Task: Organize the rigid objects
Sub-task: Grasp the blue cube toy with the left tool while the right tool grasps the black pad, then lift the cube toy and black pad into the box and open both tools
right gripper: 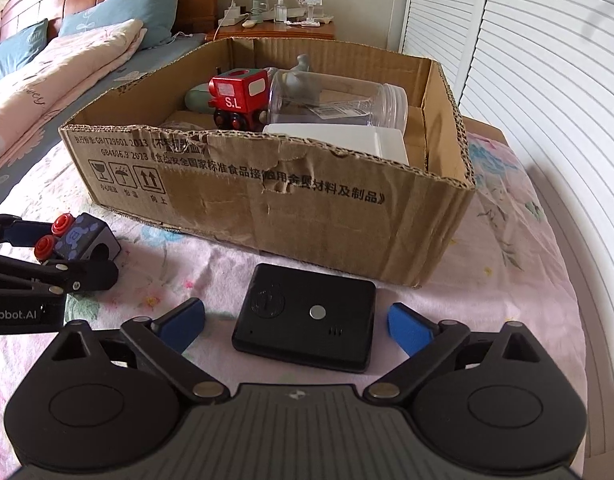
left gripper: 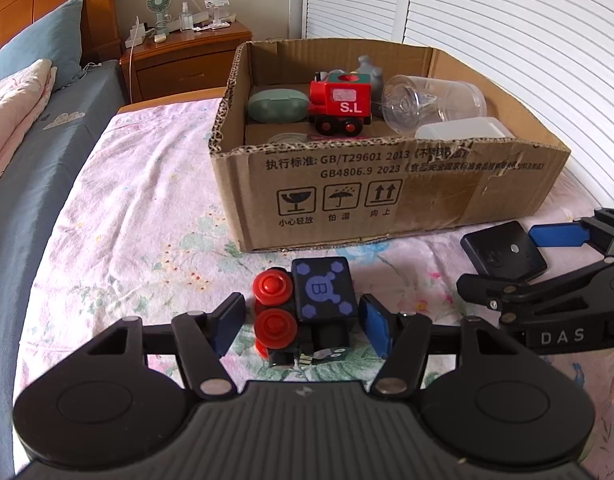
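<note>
We see the left tool (left gripper: pixel 303 322) gripping the black toy train car with red wheels (left gripper: pixel 307 312); the right tool (right gripper: pixel 303 326) stands wide around the flat black rectangular plastic box (right gripper: pixel 307 322).

Corrugated cardboard box (left gripper: pixel 387 184), glossy red toy train (left gripper: pixel 341 104), matt black plastic case (right gripper: pixel 307 316)

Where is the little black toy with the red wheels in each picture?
Left wrist view: the black toy car sits low in the middle, on the bedspread, between the left gripper's fingers.
Right wrist view: it is at the far left edge, partly behind the left gripper.
Shared landmark: the cardboard box stands just behind it in both.
</note>
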A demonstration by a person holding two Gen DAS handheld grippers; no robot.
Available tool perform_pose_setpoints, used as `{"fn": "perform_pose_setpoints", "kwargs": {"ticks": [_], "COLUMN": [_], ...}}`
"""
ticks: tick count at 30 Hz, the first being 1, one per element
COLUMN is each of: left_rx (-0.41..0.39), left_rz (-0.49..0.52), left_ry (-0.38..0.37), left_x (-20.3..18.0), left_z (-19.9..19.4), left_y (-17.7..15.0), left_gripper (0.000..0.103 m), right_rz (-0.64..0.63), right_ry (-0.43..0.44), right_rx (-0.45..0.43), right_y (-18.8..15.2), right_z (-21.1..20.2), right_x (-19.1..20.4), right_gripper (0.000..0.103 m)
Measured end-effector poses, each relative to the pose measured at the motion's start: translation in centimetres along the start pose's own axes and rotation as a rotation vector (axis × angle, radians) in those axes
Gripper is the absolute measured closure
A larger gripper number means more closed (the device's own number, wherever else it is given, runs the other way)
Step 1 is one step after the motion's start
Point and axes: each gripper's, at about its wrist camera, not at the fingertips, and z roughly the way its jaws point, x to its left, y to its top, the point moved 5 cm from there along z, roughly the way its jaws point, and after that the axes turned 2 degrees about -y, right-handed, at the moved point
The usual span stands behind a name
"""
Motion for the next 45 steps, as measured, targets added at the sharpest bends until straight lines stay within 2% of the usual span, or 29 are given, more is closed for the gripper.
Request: {"fn": "perform_pose_setpoints", "kwargs": {"ticks": [4,7,17,22,33,40,45], "left_rx": [0.007,0.008,0.005,0.011,0.035,0.055,0.041], "left_rz": [-0.007,0.004,0.0,0.008,0.1,0.191,0.23], "left_ry": [-0.008,-0.009,-0.013,-0.041,-0.071,-0.105,-0.134], "left_x": [0.0,-0.3,-0.2,0.1,0.9,0.2,-0.3], "left_z": [-0.1,-0.2,-0.1,-0.1,-2.2,-4.3,-5.9], "left_y": [0.1,0.1,0.2,0.4,0.5,0.7,1.8], "left_gripper": [0.042,0.052,0.052,0.054,0.054,0.054,0.054], "right_rz": [0.006,0.012,0.017,-0.001,-0.112,-0.142,-0.162], "right_ry": [-0.01,-0.015,-0.026,-0.026,-0.015,0.017,0.044], "right_rx": [-0.008,-0.012,-0.002,0.005,0.035,0.02,-0.015], "right_y": [0.1,0.2,0.4,0.4,-0.4,-0.3,0.8], "right_z": [-0.3,-0.4,-0.3,-0.5,-2.5,-4.8,-7.0], "right_x": [-0.1,-0.3,-0.3,-0.2,0.1,0.3,0.1], "right_gripper": [0.022,0.027,0.027,0.028,0.028,0.028,0.028]}}
